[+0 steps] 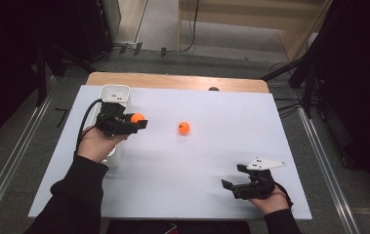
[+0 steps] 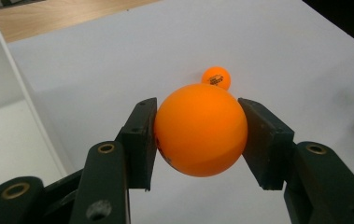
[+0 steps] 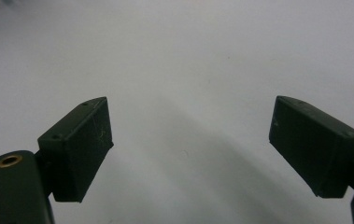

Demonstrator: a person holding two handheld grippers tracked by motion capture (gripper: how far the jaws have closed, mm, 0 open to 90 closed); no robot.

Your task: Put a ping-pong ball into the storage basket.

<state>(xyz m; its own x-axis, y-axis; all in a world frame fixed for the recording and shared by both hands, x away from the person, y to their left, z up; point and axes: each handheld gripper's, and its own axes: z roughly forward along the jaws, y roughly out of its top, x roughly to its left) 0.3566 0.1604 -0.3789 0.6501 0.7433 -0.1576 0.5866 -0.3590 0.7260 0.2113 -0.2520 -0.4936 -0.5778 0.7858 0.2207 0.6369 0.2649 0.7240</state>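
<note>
My left gripper (image 1: 138, 120) is shut on an orange ball (image 1: 136, 117) at the table's left, just right of a white bin (image 1: 114, 92). In the left gripper view both pads press the ball (image 2: 200, 129) from either side. A second orange ball (image 1: 184, 127) lies loose on the white sheet near the middle, and it peeks out behind the held one (image 2: 216, 77). My right gripper (image 1: 233, 176) rests near the front right edge with its jaws wide apart and nothing between them (image 3: 191, 149).
The white sheet (image 1: 212, 156) covers most of a wooden table (image 1: 173, 80). The tall white bin stands along the left edge under my left hand. Dark stands and cables ring the table on the floor.
</note>
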